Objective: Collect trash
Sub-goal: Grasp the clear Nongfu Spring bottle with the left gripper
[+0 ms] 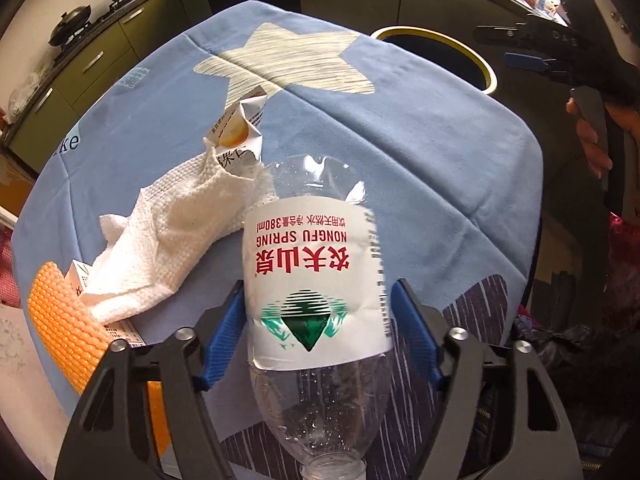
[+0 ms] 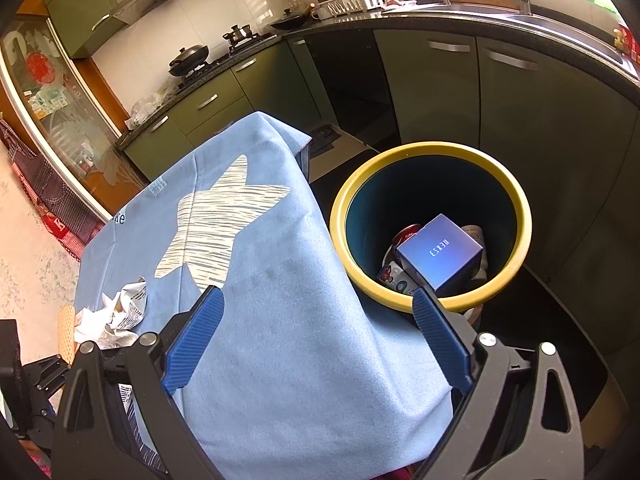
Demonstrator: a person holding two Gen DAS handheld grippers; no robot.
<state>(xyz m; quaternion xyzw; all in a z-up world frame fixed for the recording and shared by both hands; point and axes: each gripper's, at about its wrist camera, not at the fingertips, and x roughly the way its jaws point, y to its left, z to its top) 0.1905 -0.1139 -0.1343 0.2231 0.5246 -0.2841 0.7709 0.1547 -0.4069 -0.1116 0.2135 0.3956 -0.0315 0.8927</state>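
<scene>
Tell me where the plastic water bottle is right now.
In the left wrist view, the water bottle lies on the blue tablecloth between the left gripper's blue fingers, right of the crumpled paper towel.

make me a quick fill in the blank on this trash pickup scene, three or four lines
1. The clear plastic bottle lies between the pads of the ____ tool.
2. The bin has a ____ rim.
3. The blue box lies inside the ____.
4. The tablecloth is printed with a pale ____.

Missing words: left; yellow; bin; star
</scene>
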